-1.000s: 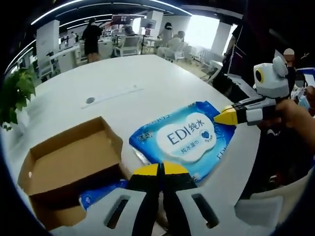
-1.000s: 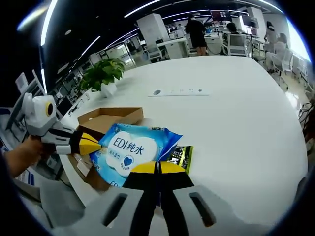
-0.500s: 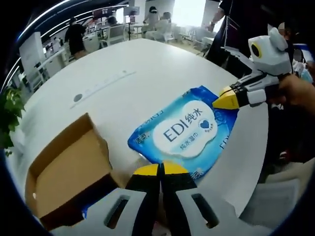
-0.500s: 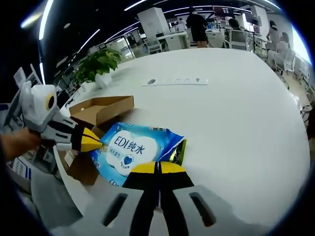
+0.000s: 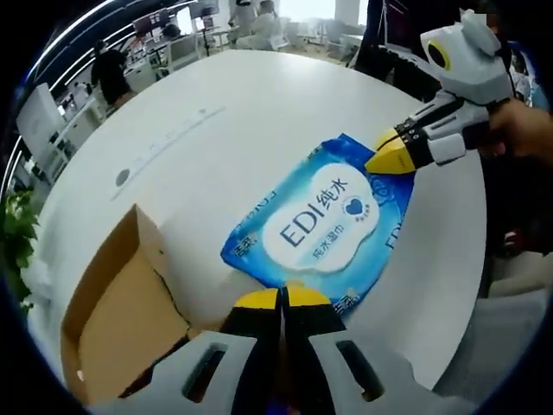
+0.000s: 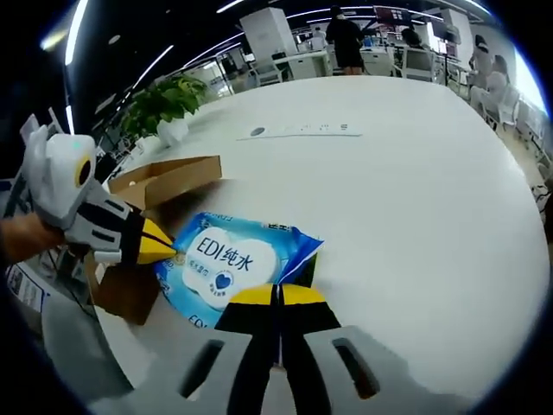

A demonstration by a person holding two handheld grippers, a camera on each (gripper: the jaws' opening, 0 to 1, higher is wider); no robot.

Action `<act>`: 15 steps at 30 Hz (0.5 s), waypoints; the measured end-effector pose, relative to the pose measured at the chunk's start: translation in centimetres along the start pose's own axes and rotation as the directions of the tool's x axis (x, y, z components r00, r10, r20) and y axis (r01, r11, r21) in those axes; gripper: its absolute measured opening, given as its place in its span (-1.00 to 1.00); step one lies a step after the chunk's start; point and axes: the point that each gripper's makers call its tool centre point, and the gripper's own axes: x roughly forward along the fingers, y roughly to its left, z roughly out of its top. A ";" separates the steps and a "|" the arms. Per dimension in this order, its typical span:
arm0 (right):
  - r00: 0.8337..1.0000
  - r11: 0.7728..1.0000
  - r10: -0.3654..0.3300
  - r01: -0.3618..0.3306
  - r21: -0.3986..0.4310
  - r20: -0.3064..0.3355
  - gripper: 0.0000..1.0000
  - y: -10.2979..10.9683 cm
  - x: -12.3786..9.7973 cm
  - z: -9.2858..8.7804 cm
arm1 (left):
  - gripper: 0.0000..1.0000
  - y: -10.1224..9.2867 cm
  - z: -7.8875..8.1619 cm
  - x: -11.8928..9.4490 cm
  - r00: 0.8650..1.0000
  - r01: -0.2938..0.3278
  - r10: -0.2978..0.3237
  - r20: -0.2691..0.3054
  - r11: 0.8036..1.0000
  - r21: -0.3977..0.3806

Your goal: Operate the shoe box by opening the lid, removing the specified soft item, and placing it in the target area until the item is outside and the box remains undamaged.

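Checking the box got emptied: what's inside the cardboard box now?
The open cardboard box shows bare brown interior in the left gripper view; its near corner is hidden behind the left gripper. The blue wipes pack is outside.

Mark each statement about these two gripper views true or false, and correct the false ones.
1. The blue wipes pack is outside the cardboard box. True.
2. Each claw, left and right, is shut on an end of the pack. True.
3. The box is closed. False: it stands open.
4. The pack's white label is blank. False: it reads "EDI".
5. A potted plant stands on the white table. True.
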 end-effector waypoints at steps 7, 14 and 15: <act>1.000 1.000 -0.012 0.012 -0.002 0.005 -1.00 -0.4 0.6 -0.3 | -1.00 0.1 -0.1 0.3 1.000 -0.001 0.001 -0.004 1.000 0.014; 1.000 1.000 -0.028 0.028 -0.001 0.006 -1.00 -0.8 1.0 -0.9 | -1.00 -0.1 -0.1 0.2 1.000 -0.008 0.008 -0.006 0.999 0.038; 1.000 1.000 -0.030 0.030 0.004 0.007 -1.00 -0.8 1.0 -1.0 | -1.00 -0.1 -0.1 0.3 1.000 -0.009 0.009 -0.006 0.999 0.040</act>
